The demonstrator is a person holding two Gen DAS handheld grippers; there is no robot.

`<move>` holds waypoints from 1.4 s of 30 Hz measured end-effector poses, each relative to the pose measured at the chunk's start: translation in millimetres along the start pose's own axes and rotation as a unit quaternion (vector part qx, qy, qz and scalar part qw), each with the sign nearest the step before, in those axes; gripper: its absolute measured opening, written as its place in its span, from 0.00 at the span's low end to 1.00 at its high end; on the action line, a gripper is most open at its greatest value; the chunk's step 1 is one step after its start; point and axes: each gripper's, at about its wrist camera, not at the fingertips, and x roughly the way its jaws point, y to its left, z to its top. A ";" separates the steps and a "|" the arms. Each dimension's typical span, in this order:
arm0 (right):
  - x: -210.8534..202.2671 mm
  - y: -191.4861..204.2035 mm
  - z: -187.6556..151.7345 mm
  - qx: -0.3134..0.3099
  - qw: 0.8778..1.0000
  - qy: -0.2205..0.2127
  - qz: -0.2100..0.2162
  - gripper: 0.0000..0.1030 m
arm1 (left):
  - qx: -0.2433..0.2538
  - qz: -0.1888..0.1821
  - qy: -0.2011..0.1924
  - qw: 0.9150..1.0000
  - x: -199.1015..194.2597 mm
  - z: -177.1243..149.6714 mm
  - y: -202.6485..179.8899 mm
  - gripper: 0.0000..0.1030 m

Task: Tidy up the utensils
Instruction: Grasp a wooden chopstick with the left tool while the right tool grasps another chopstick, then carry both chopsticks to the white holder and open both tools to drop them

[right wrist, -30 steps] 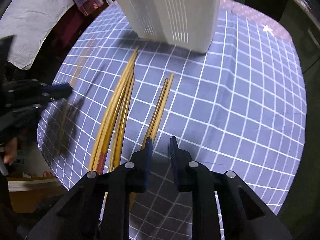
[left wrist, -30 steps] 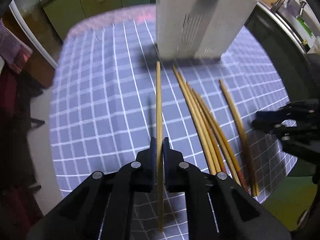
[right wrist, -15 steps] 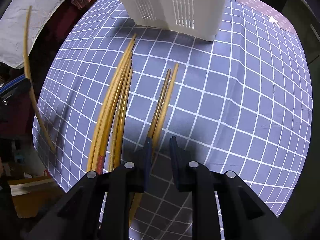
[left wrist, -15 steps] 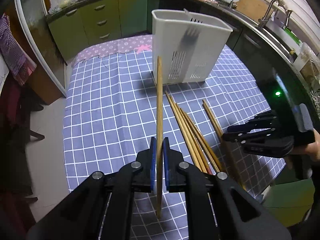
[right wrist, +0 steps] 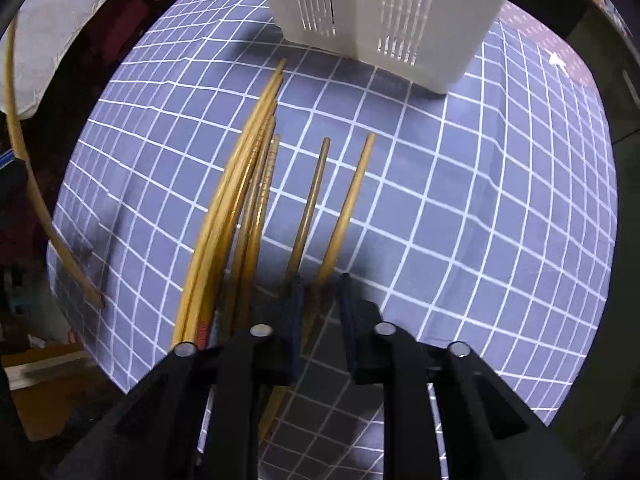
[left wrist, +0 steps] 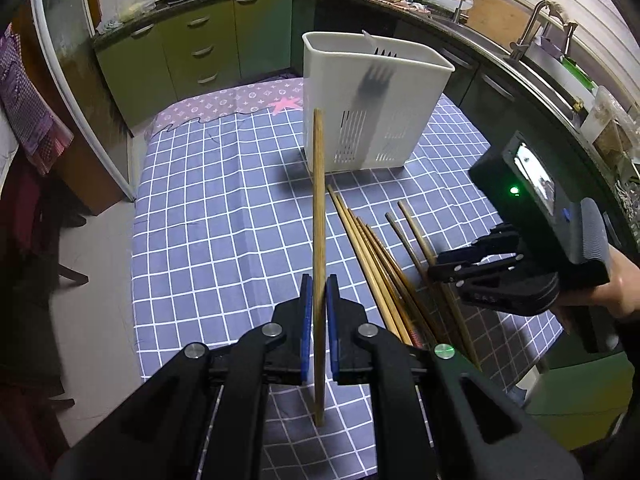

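Left wrist view — left hand-held gripper (left wrist: 316,308) clenched on one chopstick (left wrist: 318,216) raised above the tablecloth (left wrist: 224,208)

Right gripper (right wrist: 320,292) points down at the checked cloth (right wrist: 480,220), jaws just been closing – a chopstick (right wrist: 344,216) runs between the fingertips, grip not clear. Second chopstick (right wrist: 308,204) just left of it, bundle of chopsticks (right wrist: 240,200) beside that. White utensil holder (right wrist: 380,12) at top. Far left – one chopstick (right wrist: 28,168) held off the cloth.
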 end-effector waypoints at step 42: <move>-177.7 -34.3 -98.4 0.015 0.956 -0.286 0.065 0.07 | 0.039 -0.003 -0.073 0.997 -51.7 3.9 -19.1 0.07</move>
